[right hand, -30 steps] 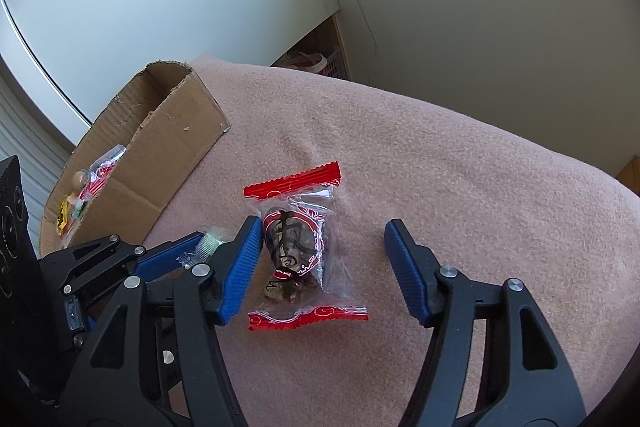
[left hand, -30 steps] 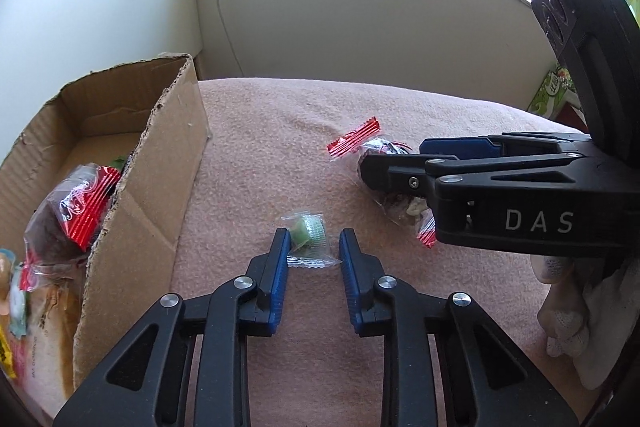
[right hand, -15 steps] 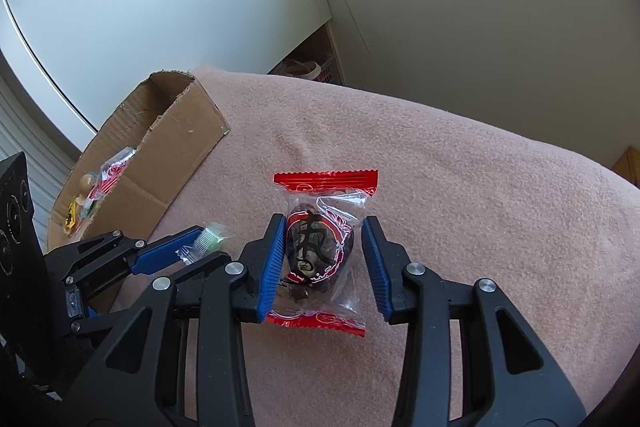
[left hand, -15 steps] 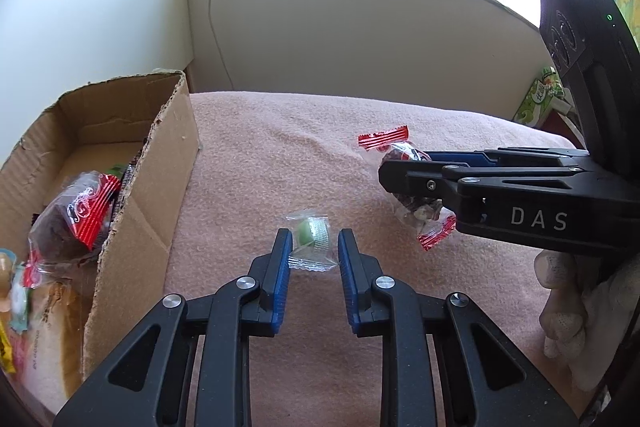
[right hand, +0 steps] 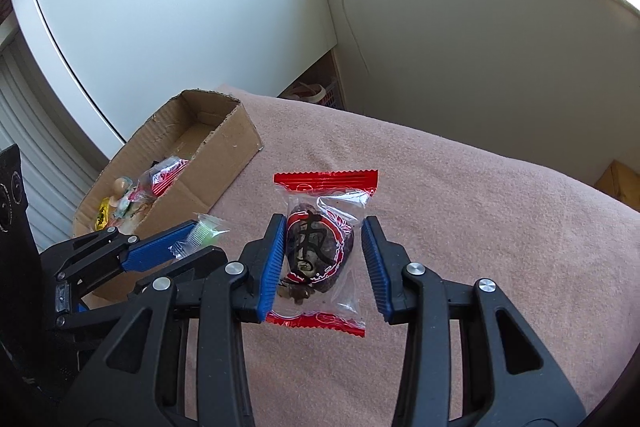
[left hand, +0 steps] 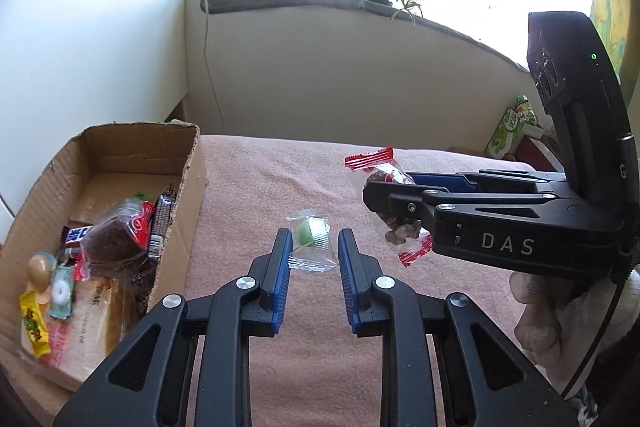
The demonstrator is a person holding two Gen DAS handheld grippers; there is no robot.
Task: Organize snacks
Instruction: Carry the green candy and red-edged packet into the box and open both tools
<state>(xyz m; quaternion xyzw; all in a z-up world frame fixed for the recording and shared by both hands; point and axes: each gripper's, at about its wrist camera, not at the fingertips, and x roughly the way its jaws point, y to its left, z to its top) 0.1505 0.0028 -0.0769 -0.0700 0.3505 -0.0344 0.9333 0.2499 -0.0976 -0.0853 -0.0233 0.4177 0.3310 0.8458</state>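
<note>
Right of the cardboard box (left hand: 120, 163), the left gripper (left hand: 310, 259) pinches a small green candy (left hand: 310, 237). The right gripper (right hand: 324, 263) clamps the red-ended snack packet (right hand: 320, 251), its long axis pointing away along the fingers.

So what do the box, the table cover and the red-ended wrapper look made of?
Box: raw brown corrugated cardboard, with fluting showing along torn edges. Table cover: pink fuzzy fabric, matte, likely fleece or a blanket. Wrapper: glossy clear plastic film, with crimped red ends and glare.
</note>
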